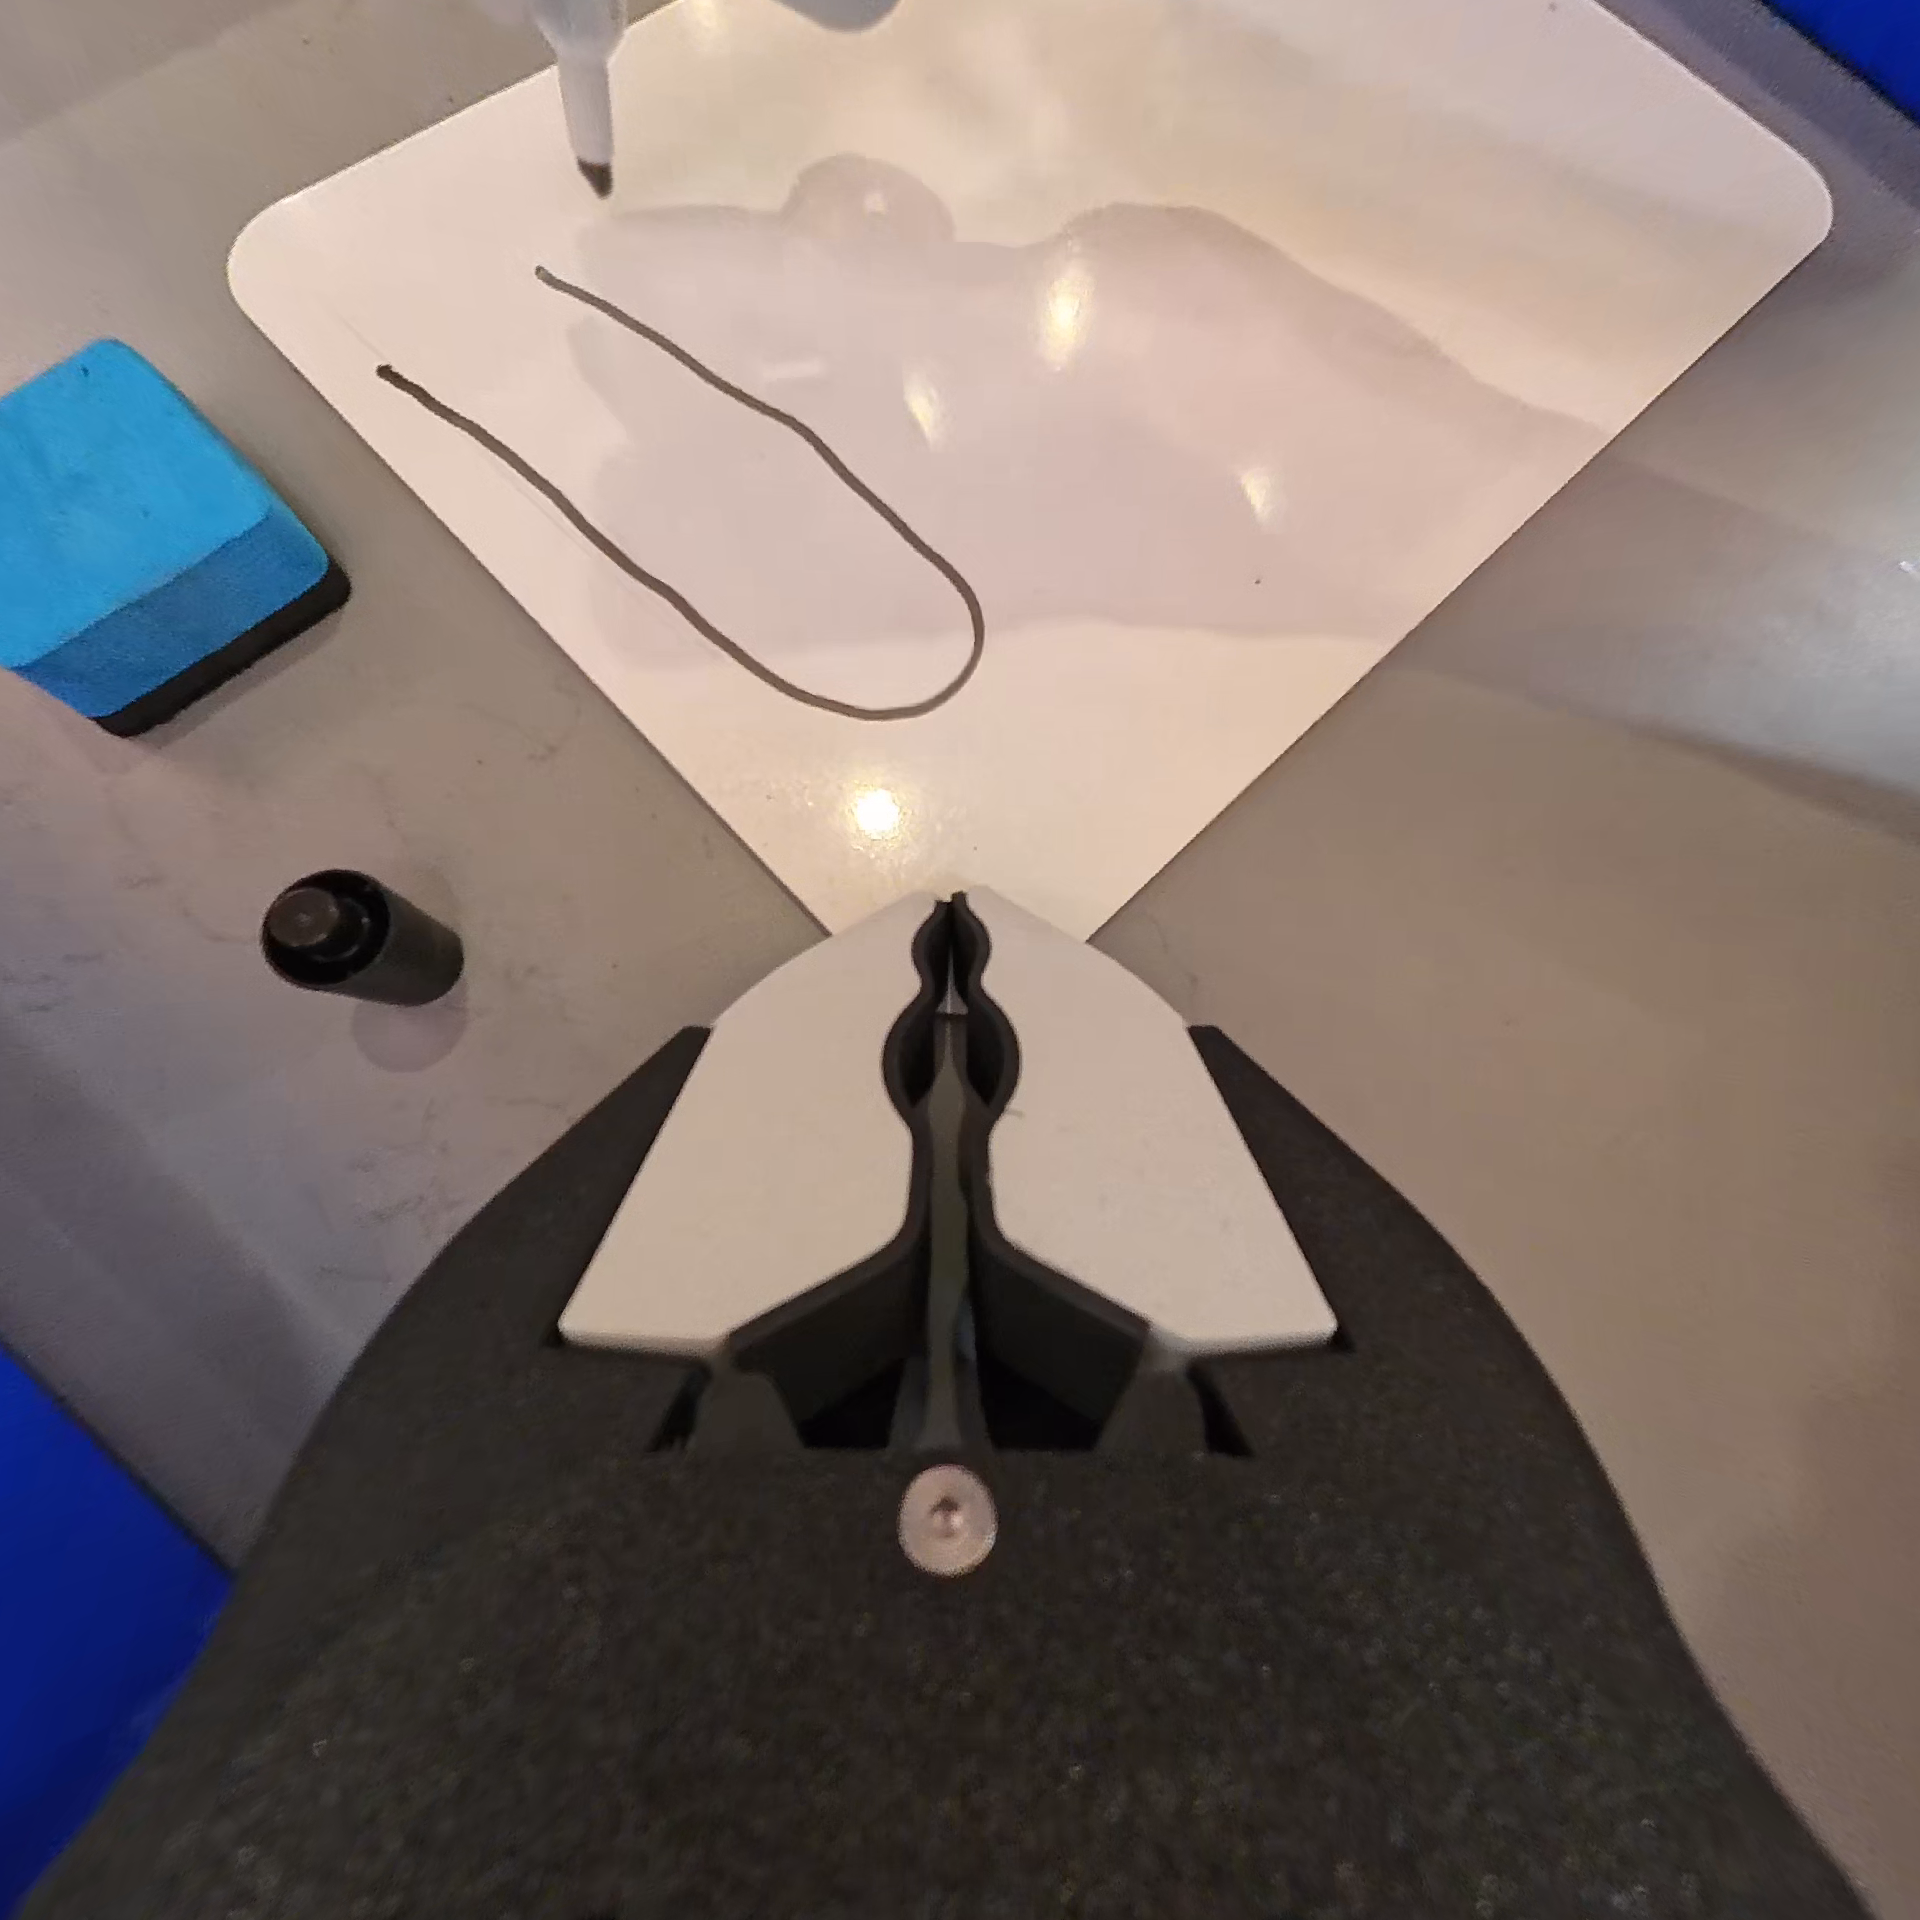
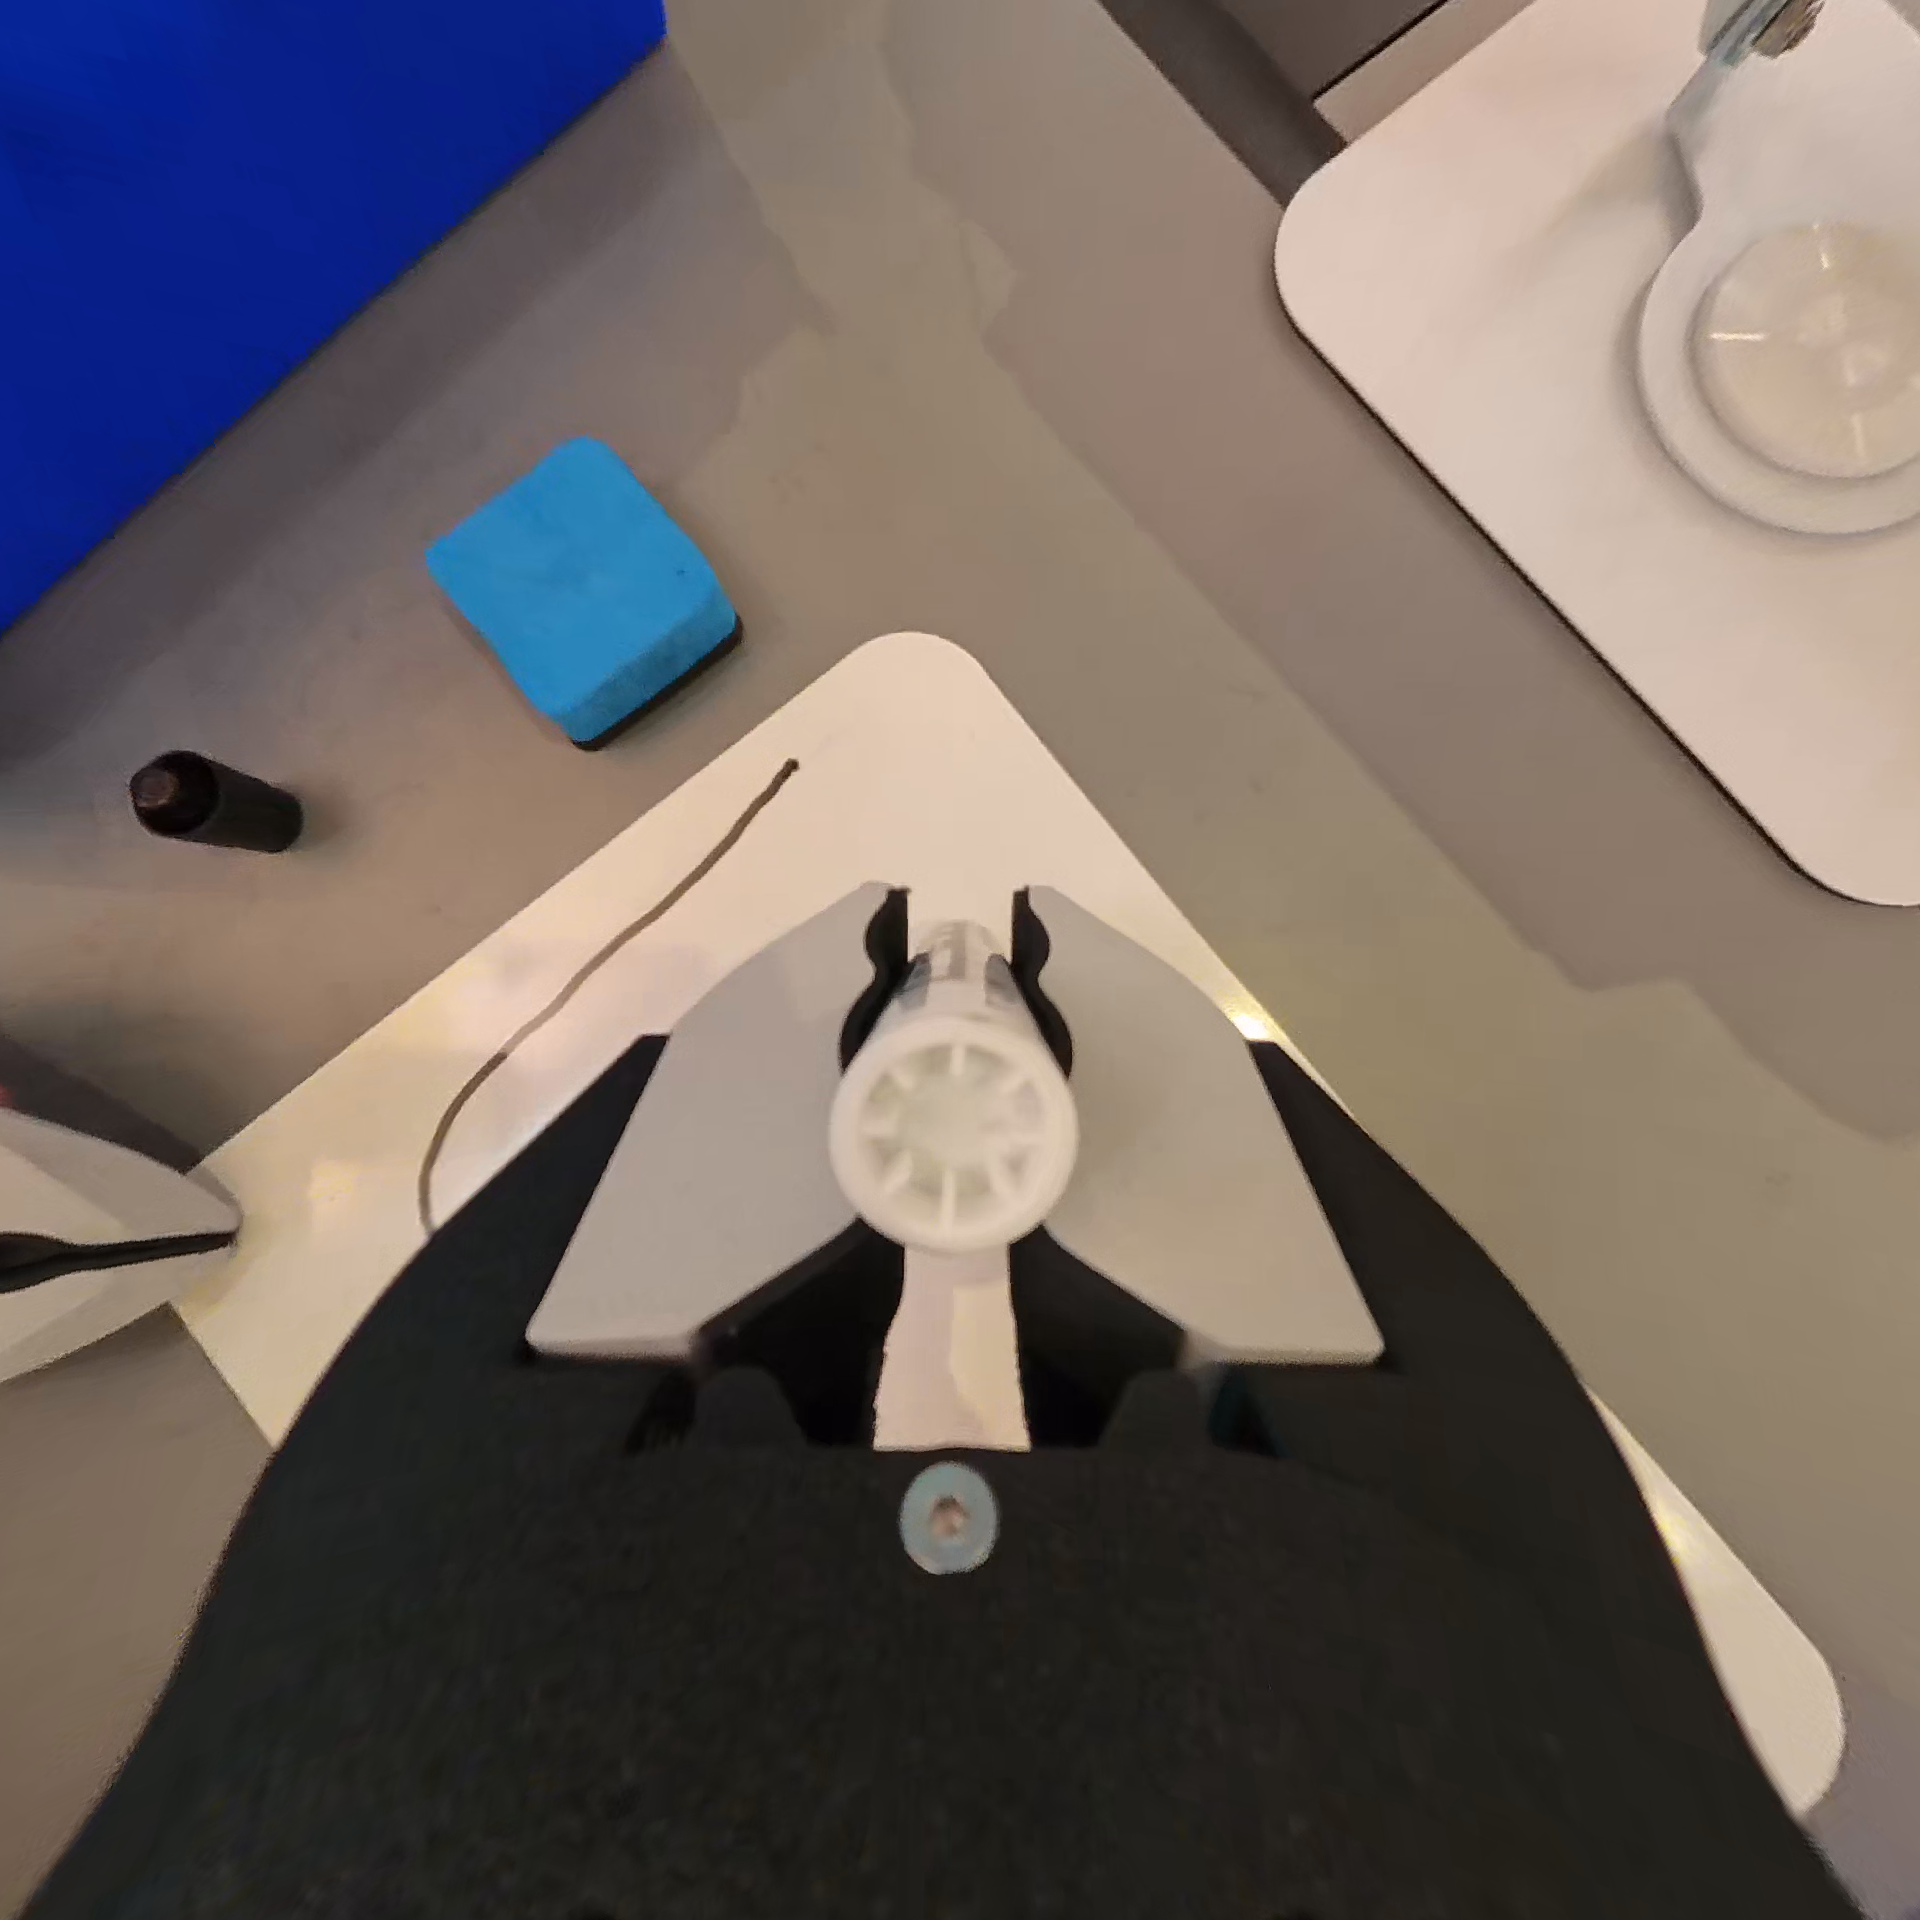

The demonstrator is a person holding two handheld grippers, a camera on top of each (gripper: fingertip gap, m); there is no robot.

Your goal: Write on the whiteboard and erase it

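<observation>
1. The left gripper (image 1: 954,902) was clenched on nothing, its tips at the near corner of the whiteboard (image 1: 1299,499).
2. The right gripper (image 2: 961,894) grasped the white marker (image 2: 956,1143) upright over the whiteboard, nib (image 1: 595,177) just above its far-left corner, as far as I could tell.
3. A dark U-shaped line (image 1: 790,561) lay on the whiteboard, near the nib.
4. Left of the whiteboard on the grey table (image 1: 1455,1091) lay the black marker cap (image 1: 358,938).
5. Beyond the cap, beside the whiteboard's left edge, sat the blue eraser (image 1: 145,530).
6. Well beyond the whiteboard stood a white lamp base (image 2: 1558,468).
</observation>
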